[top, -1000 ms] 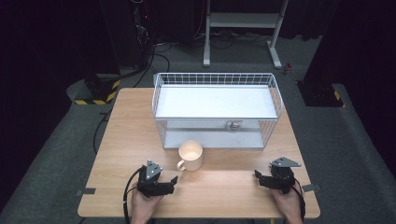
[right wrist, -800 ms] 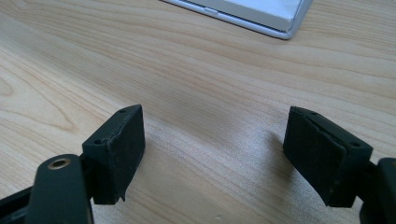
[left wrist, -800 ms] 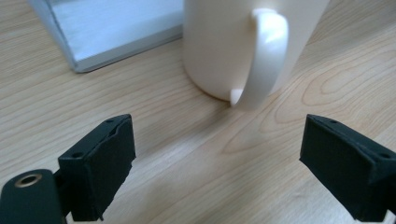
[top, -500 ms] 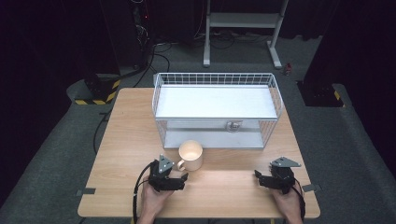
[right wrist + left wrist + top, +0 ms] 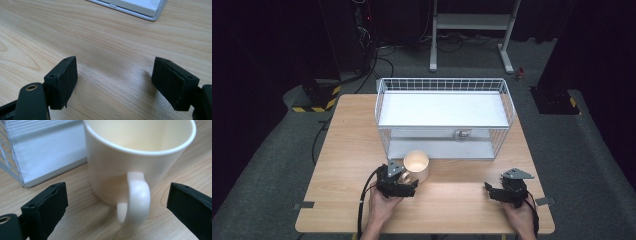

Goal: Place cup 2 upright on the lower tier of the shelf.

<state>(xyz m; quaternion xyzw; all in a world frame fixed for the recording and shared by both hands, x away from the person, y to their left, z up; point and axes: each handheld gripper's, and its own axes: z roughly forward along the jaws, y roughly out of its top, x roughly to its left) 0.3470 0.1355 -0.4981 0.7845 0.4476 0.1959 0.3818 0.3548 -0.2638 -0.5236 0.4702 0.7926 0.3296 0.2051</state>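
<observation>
We have the cream mug (image 5: 135, 155) standing upright on the counter (image 5: 347, 150), just in front of the wire basket (image 5: 444, 117). Its handle (image 5: 136, 197) points straight back at our left gripper (image 5: 404, 181), sitting between the open fingers (image 5: 47, 205) without touching either (the nearer hand by far). Our right gripper (image 5: 502, 189) rests well apart, fingers open on nothing.
</observation>
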